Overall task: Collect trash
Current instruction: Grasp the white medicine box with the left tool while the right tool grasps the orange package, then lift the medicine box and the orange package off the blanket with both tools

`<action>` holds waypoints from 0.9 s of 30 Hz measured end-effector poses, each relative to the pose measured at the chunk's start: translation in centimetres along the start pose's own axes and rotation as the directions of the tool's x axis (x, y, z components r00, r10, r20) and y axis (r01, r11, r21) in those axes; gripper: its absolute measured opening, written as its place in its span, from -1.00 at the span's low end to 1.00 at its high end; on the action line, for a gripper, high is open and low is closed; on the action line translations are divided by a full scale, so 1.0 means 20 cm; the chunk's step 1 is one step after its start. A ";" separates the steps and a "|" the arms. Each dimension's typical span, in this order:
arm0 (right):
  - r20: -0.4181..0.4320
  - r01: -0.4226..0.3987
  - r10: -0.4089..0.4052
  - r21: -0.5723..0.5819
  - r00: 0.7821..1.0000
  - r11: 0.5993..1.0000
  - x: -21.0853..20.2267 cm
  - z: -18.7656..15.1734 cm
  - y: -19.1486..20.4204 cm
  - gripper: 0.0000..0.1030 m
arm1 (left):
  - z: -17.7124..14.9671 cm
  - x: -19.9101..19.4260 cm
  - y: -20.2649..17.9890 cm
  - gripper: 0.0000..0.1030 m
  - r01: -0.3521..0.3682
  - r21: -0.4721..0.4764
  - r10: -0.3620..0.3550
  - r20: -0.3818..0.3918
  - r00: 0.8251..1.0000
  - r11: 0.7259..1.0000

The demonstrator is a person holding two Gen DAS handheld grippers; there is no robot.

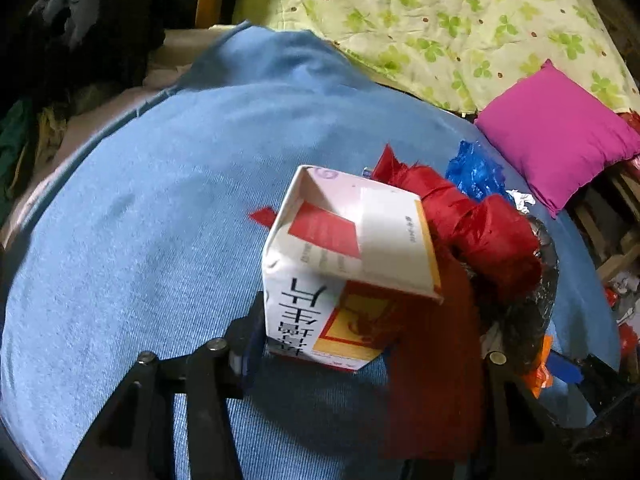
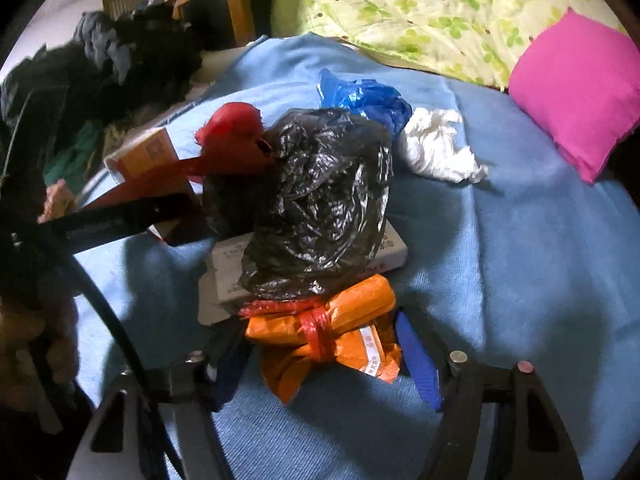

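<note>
your left tongs (image 1: 326,320) clench a white and red carton (image 1: 344,264) just above the blue blanket (image 1: 160,240), and your right tongs (image 2: 320,344) clench an orange packet (image 2: 340,332) tied with red string. across that blanket the trash lies heaped, from the crumpled black bag (image 2: 316,204) resting on a flat grey box (image 2: 228,276), to the red bag (image 1: 480,232) touching the carton's far side, the blue bag (image 2: 364,98) behind the black one, and a white paper wad (image 2: 438,150) beside it. a pink pillow (image 2: 580,96) sits at the blanket's far right edge.
</note>
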State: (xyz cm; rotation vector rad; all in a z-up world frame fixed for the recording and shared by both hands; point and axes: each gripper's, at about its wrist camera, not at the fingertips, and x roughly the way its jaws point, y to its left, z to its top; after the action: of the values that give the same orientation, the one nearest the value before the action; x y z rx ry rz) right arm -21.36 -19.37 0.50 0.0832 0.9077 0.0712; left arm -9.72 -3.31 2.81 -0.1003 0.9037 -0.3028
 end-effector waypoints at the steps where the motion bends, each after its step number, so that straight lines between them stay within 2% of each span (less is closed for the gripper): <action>1: 0.004 -0.010 0.010 0.009 1.000 1.000 -0.02 -0.01 -0.01 0.39 | -0.01 0.00 -0.01 -0.02 -0.004 0.004 0.004 0.001 1.000 1.000; 8: 0.048 -0.002 -0.002 0.077 0.999 0.997 -0.20 -0.10 -0.06 0.39 | -0.02 -0.06 0.03 -0.03 -0.045 0.000 0.045 0.041 0.998 0.999; 13: 0.089 0.007 -0.020 0.139 0.996 0.990 -0.35 -0.18 -0.11 0.39 | -0.05 -0.21 0.05 -0.03 -0.076 0.017 0.074 0.090 0.993 0.997; 22: 0.156 -0.011 -0.022 0.208 0.987 0.978 -0.56 -0.26 -0.15 0.39 | -0.14 -0.43 0.12 -0.03 -0.086 -0.010 0.087 0.114 0.990 0.996; 27: 0.186 -0.021 -0.021 0.220 0.982 0.975 -0.65 -0.31 -0.13 0.39 | -0.19 -0.54 0.08 -0.03 -0.078 0.008 0.077 0.123 0.989 0.997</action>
State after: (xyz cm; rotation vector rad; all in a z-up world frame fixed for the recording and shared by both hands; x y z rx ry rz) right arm -34.21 -23.02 6.61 0.2931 0.7240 -0.0380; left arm -18.51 1.67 8.26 -0.0705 0.7815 -0.2276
